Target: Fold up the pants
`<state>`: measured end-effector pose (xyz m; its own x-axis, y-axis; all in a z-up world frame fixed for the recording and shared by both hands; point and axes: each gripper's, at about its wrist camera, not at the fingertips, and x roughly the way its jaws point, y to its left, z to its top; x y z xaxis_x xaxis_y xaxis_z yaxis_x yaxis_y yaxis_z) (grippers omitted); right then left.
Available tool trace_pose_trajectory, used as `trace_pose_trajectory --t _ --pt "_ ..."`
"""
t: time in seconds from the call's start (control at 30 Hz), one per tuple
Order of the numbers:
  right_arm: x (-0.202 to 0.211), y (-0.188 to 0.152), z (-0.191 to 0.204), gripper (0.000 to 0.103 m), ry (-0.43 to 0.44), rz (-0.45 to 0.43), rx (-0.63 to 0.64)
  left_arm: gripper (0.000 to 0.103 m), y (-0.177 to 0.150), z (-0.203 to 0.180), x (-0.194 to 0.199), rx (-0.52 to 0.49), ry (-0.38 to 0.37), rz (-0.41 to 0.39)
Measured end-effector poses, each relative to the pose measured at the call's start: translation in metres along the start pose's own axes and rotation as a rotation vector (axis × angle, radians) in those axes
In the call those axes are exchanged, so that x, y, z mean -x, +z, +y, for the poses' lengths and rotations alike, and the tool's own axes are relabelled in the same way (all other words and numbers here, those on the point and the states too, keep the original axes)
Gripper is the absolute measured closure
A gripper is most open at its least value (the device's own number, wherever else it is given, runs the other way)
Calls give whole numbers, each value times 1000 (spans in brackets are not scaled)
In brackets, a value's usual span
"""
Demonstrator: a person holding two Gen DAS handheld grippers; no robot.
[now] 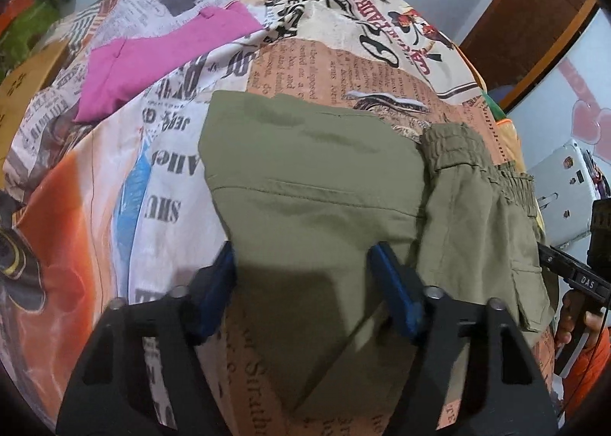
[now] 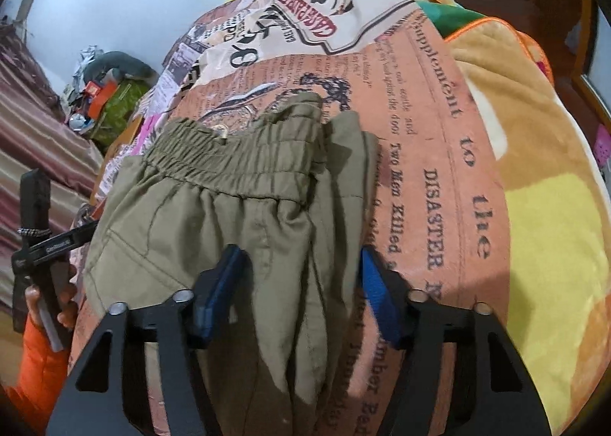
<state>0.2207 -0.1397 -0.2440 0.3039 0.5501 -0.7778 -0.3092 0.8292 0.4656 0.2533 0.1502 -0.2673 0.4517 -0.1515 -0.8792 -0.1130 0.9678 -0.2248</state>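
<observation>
Olive green pants lie on a bed covered by a newspaper-print sheet. The legs are folded over towards the elastic waistband. In the right wrist view the gathered waistband lies ahead, with the pants below it. My left gripper is open above the folded leg part, its blue fingers apart with only loose fabric between them. My right gripper is open above the pants near the waistband, its blue fingers wide apart.
A pink garment lies on the sheet at the far left. A yellow and orange plush blanket lies along the right side. Clutter and a green bag sit at the far left. A wooden door stands behind.
</observation>
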Motion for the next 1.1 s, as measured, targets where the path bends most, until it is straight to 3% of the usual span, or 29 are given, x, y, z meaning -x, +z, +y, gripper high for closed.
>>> trace_pose_trajectory --t 0.1,0.17,0.27,0.47,0.73,1.1 --pt "-2 4 1 62 -5 -10 4 61 5 -5 -1 -10 3 0" --pt "-1 5 3 71 -6 -16 9 79 9 -8 -2 -13 27 4" --pt "1 7 5 83 -8 -36 13 88 13 -8 -1 0 44 2" --pt "11 12 19 91 -49 -82 76 98 17 -6 6 30 68 4" --pt "33 28 43 93 -62 -143 147 100 26 -21 38 -37 93 -67" --pt "50 59 86 94 -61 -244 234 103 48 -30 93 -100 150 -228"
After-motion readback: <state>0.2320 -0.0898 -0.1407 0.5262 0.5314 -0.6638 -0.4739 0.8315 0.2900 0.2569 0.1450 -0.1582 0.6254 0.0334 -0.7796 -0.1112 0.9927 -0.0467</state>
